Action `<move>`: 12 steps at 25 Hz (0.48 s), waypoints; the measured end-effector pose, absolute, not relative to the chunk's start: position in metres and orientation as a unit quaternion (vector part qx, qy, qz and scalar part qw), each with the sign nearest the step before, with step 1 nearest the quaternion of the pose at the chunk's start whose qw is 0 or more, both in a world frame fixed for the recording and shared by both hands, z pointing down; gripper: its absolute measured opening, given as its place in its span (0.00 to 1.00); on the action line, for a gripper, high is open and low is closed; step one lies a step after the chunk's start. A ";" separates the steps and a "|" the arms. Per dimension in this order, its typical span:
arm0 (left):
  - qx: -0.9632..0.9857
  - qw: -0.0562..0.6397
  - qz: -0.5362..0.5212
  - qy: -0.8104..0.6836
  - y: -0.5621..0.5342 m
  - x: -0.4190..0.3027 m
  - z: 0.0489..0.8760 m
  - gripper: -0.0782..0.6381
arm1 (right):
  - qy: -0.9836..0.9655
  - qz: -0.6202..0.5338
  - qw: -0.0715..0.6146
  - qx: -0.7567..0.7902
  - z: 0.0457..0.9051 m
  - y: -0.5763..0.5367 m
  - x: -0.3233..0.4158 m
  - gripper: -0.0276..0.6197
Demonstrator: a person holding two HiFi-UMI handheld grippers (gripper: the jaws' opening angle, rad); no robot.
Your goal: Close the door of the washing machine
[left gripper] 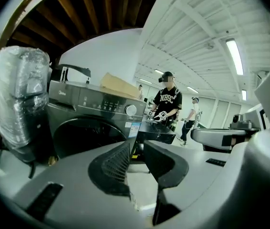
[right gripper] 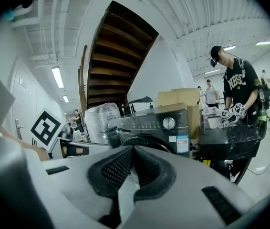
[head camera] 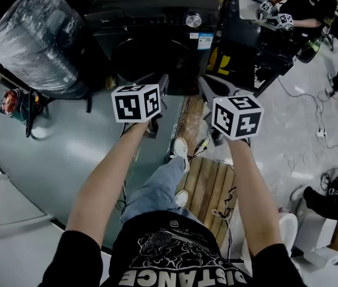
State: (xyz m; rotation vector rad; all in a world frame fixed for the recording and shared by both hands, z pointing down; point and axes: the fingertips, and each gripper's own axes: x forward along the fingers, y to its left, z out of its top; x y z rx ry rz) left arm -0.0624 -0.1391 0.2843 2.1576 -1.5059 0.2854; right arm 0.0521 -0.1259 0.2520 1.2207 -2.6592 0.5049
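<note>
The washer (head camera: 157, 17) stands straight ahead of both our tools. Its round door (head camera: 154, 58) lies flush with the front, apart from the tips. Our left tool (left gripper: 137, 146) has its jaws a little spread, with nothing between them. Our right tool (right gripper: 132, 149) has its jaws pressed together, empty. A wrapped bundle (head camera: 34, 34) sits left of the left tool, and a black counter (head camera: 246, 46) sits right of the right one.
</note>
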 end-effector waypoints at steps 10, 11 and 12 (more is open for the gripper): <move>0.806 0.134 0.161 -0.553 -0.080 -0.079 0.241 0.23 | -0.895 0.138 0.071 0.417 0.211 -0.086 0.052 0.07; 0.807 0.129 0.162 -0.553 -0.078 -0.080 0.238 0.22 | -0.896 0.134 0.073 0.417 0.209 -0.084 0.051 0.07; 0.808 0.122 0.163 -0.553 -0.075 -0.082 0.235 0.21 | -0.897 0.129 0.074 0.417 0.208 -0.081 0.050 0.07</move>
